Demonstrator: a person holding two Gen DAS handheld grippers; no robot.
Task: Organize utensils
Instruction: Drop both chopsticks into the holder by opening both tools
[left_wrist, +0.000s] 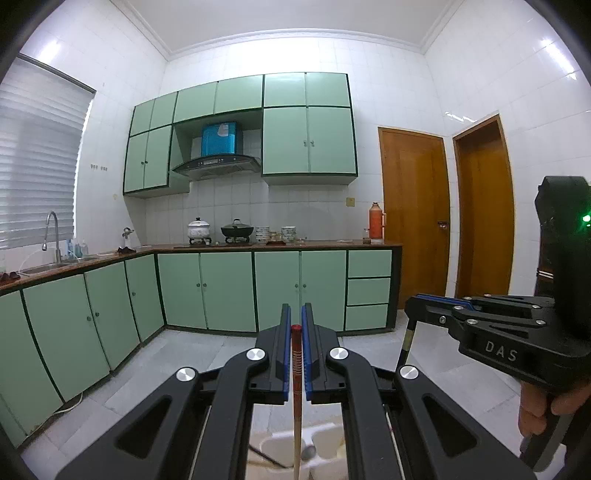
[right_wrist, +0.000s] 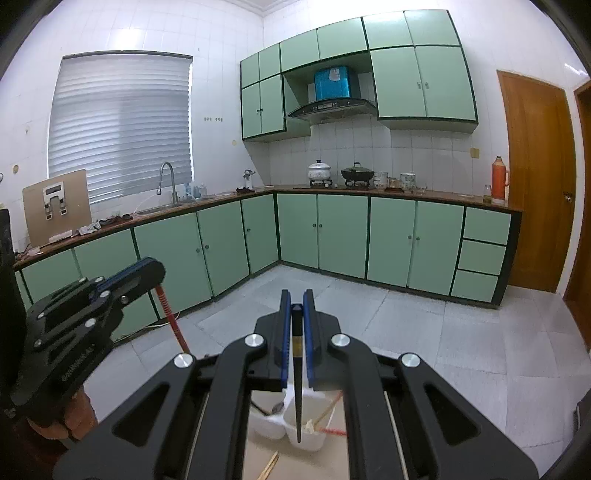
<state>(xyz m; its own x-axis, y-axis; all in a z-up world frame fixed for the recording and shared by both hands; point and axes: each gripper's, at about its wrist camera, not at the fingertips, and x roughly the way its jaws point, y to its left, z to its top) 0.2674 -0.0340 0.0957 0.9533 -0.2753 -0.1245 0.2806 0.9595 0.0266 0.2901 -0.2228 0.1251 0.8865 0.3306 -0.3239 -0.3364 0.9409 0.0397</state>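
Note:
My left gripper is shut on a wooden chopstick with a red top that hangs straight down toward a white utensil holder below. It also shows in the right wrist view at the left, with the red chopstick below it. My right gripper is shut on a black chopstick whose tip hangs in a compartment of the white holder. The right gripper shows in the left wrist view. A metal spoon and a light chopstick lie in the holder.
Loose wooden chopsticks lie on the brown surface beside the holder. Green cabinets and a counter with pots and a red thermos line the far wall. Two wooden doors stand at the right.

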